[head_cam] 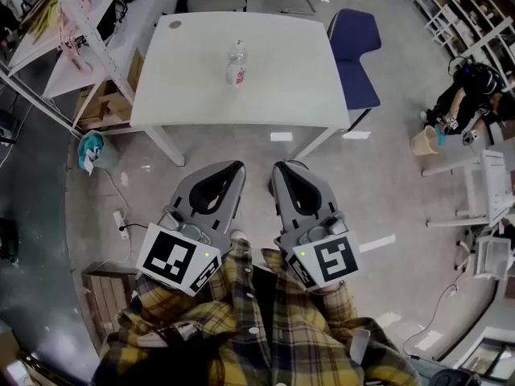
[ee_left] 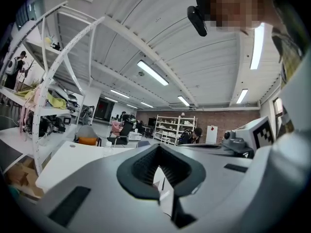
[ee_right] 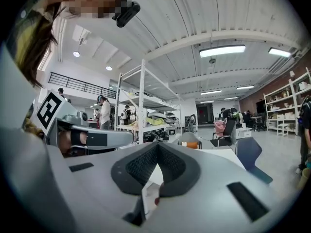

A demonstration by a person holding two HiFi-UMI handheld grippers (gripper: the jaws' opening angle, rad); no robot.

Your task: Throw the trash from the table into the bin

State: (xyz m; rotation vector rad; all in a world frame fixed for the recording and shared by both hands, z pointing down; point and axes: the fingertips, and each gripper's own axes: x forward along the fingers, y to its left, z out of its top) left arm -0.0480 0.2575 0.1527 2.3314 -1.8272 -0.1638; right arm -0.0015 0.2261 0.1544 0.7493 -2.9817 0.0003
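Observation:
A clear plastic bottle (head_cam: 236,64) with a red-and-white label stands upright near the middle of the white table (head_cam: 273,95). A small round thing (head_cam: 175,24) lies at the table's far left corner. My left gripper (head_cam: 235,168) and right gripper (head_cam: 281,168) are side by side in front of the table, short of its near edge, held level and pointing at it. Both have their jaws closed with nothing between them. The left gripper view shows its jaws (ee_left: 158,147) meeting over the tabletop (ee_left: 63,161). In the right gripper view the jaws (ee_right: 156,145) meet the same way.
A teal bin (head_cam: 95,150) stands on the floor left of the table, beside a metal shelf rack (head_cam: 72,22). A blue chair (head_cam: 354,55) is at the table's right side. A beige bucket (head_cam: 424,141) and white furniture stand at the far right. A wooden crate (head_cam: 109,296) is near my left.

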